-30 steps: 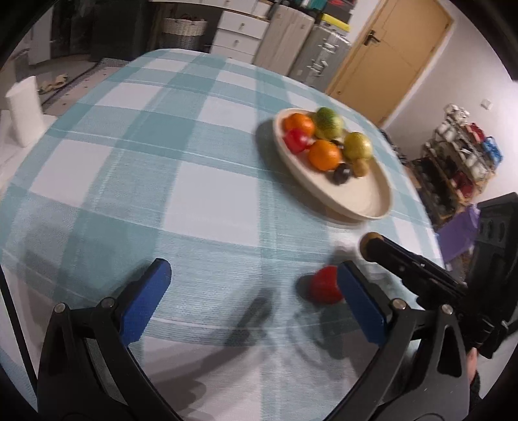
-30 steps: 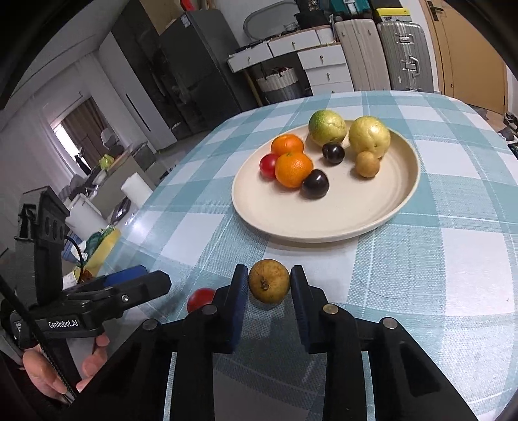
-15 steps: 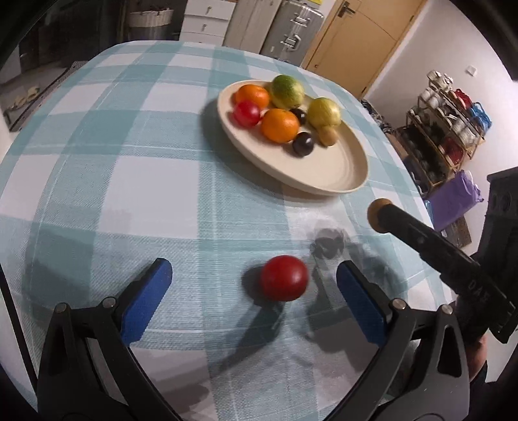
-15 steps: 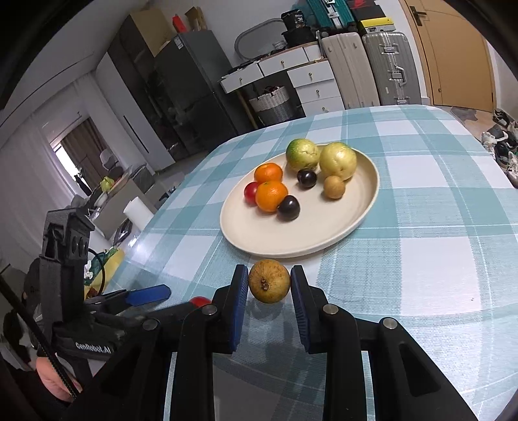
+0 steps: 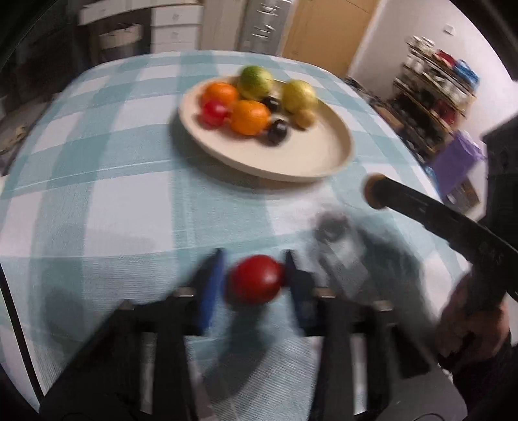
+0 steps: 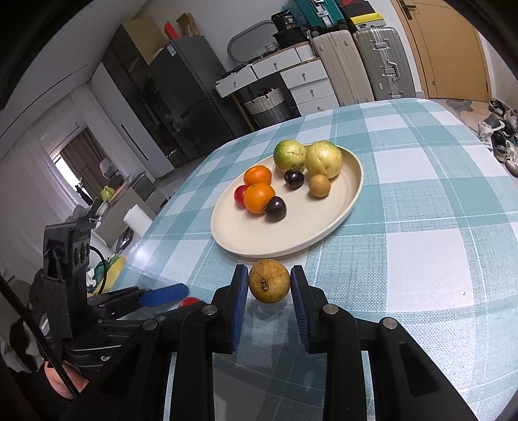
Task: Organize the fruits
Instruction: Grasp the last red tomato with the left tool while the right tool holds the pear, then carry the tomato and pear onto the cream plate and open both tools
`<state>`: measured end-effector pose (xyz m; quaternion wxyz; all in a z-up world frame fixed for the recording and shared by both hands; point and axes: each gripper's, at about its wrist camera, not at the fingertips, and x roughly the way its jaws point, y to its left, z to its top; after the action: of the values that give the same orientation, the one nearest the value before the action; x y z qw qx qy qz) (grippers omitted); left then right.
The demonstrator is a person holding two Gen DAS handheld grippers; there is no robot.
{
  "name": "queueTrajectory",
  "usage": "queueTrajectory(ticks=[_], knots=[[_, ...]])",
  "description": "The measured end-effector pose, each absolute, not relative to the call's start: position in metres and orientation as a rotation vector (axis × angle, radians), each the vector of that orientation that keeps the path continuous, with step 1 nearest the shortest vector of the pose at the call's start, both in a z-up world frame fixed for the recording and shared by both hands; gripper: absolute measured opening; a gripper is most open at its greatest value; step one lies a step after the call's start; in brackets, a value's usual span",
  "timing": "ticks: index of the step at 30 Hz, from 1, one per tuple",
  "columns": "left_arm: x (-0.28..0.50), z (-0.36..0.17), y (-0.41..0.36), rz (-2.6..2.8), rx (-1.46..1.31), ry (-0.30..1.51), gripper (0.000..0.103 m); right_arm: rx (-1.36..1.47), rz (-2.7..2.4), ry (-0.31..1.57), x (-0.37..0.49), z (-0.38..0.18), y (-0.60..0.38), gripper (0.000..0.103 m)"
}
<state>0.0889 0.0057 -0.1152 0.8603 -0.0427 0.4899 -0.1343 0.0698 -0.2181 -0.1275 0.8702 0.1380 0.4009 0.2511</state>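
Our left gripper [image 5: 254,285] has its fingers closed around the red fruit [image 5: 254,283] low over the table [image 5: 97,181]; our right gripper [image 6: 269,286] pinches the brown fruit [image 6: 269,281] short of the plate [image 6: 291,239]. Either round fruit could slip out and roll. Motion blur hides the left contact.

Teal-white checked tablecloth [image 6: 421,200], cream plate [image 6: 291,239]

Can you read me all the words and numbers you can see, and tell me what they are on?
"38" or so, blurred: on the black round thing atop the drawers.
"G...", cut off: on the left gripper body.
Small letters on its black camera box: too small to read.
Left wrist view: too blurred, nothing readable.
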Motion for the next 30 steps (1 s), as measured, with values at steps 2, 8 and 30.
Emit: queueTrajectory(ticks=[2, 8, 30], knots=[[0.088, -0.110, 0.004, -0.286, -0.051, 1.019, 0.028, 0.293, 0.523, 0.836, 0.069, -0.127, -0.221, 0.028], [0.094, -0.088, 0.015, -0.290, -0.083, 0.987, 0.028, 0.309, 0.529, 0.827, 0.072, -0.123, -0.225, 0.028], [0.183, -0.073, 0.024, -0.296, -0.188, 0.959, 0.028, 0.321, 0.586, 0.798, 0.133, -0.103, -0.217, 0.028]])
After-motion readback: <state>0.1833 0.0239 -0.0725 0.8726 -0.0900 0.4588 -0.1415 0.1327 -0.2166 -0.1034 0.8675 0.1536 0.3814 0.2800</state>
